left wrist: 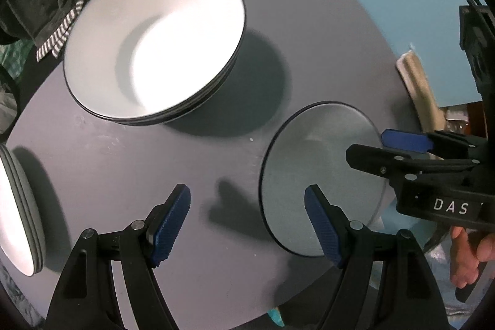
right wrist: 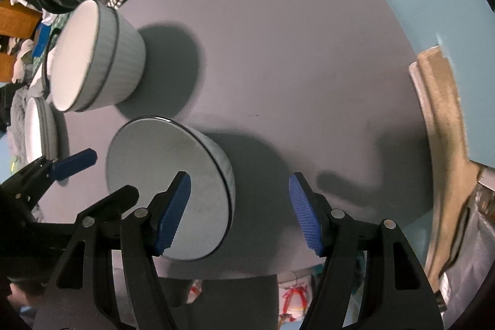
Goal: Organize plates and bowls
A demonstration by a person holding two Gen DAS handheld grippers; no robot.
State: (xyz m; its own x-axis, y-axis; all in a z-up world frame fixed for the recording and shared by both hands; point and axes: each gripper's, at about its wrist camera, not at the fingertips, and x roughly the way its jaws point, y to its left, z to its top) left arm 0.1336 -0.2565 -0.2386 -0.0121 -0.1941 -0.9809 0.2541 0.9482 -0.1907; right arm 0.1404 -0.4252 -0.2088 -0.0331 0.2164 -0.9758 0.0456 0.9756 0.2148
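Two hand-held grippers point steeply down over a round grey desk (right wrist: pixel 294 51) set against a pale blue wall. The left gripper (left wrist: pixel 247 225) hangs released above bare desk, with nothing between its blue pads; its right finger overlaps the near rim of a single grey bowl (left wrist: pixel 321 172) in the left wrist view, though whether it touches the rim cannot be told. The right gripper (right wrist: pixel 239 211) is likewise released and empty, its left finger in front of that same single bowl, which from the right wrist view shows a ribbed outer wall and a dark rim line and stands upright on the desk, close to the near edge.

Farther back on the desk sits a stack of bowls (left wrist: pixel 154 42), white inside with dark rims, nested one in another and casting a broad shadow to the right. At the left edge of the desk rests a second pile, a stack of plates (left wrist: pixel 18 212), seen edge-on and only partly in view.

In the left wrist view the other gripper enters from the right, its body marked with white letters, and a hand (left wrist: pixel 470 255) grips its handle. Beyond the desk lie a striped cloth (left wrist: pixel 62 30) and dark clothing, with a beige towel (right wrist: pixel 445 126) along the right side.
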